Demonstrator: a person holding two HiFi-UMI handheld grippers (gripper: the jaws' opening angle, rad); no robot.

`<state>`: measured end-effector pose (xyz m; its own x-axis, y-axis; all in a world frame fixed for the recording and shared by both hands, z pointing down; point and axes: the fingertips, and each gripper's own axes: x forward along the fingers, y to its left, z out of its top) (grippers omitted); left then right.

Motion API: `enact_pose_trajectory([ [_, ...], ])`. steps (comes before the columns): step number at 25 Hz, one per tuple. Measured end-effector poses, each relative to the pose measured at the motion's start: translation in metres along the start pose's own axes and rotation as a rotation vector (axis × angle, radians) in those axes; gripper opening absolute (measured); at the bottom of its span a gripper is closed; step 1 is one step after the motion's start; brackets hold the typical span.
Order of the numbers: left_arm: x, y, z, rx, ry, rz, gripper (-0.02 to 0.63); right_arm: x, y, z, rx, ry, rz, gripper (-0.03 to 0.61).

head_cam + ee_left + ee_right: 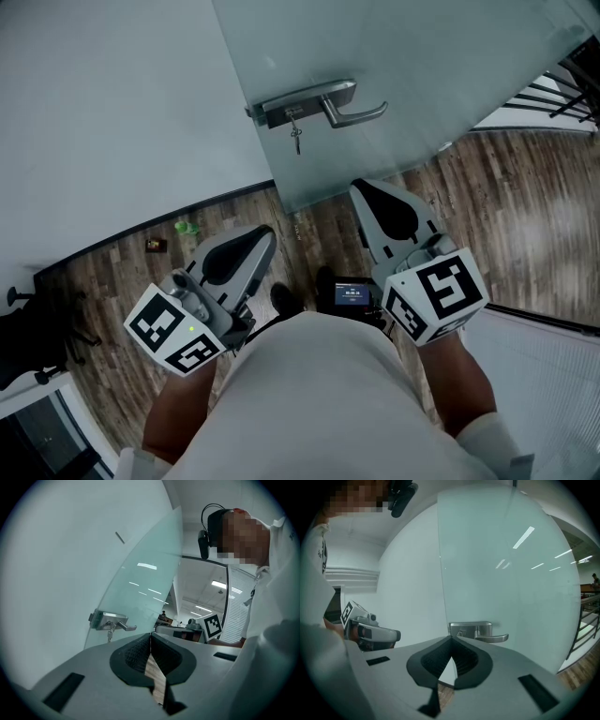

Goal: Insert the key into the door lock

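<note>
A frosted glass door (422,66) carries a metal lock plate (305,101) with a lever handle (361,115). A key (295,136) sits in the lock, with a second piece hanging below it. My left gripper (267,233) is shut and empty, well short of the door and left of the lock. The right gripper (359,188) is also shut and empty, below the handle and apart from it. The left gripper view shows lock and key (110,634) ahead to the left of its tips (150,634). In the right gripper view the lock plate (469,628) stands just above the tips (451,638).
A white wall (112,112) meets the door's left edge. On the wood floor (525,216) lie a green object (186,228) and a small brown one (156,245). A small screen (354,294) hangs at the person's waist. A railing (562,94) is at the far right.
</note>
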<state>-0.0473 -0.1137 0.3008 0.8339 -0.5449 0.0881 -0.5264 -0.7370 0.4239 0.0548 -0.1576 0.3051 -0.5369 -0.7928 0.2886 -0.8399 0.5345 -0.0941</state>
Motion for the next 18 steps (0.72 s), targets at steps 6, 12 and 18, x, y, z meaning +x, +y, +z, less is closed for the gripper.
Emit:
enact_pose_trajectory([
  [6, -0.005, -0.005, -0.013, -0.025, 0.023, -0.001, 0.017, -0.009, 0.003, -0.008, 0.016, 0.015, 0.006, 0.012],
  [12, -0.006, -0.009, -0.02, -0.033, 0.042, -0.004, 0.017, -0.016, 0.001, -0.015, 0.036, 0.032, 0.001, 0.012],
  [18, -0.004, -0.015, -0.02, -0.031, 0.049, -0.015, 0.017, -0.023, -0.001, -0.014, 0.032, 0.03, -0.009, 0.012],
])
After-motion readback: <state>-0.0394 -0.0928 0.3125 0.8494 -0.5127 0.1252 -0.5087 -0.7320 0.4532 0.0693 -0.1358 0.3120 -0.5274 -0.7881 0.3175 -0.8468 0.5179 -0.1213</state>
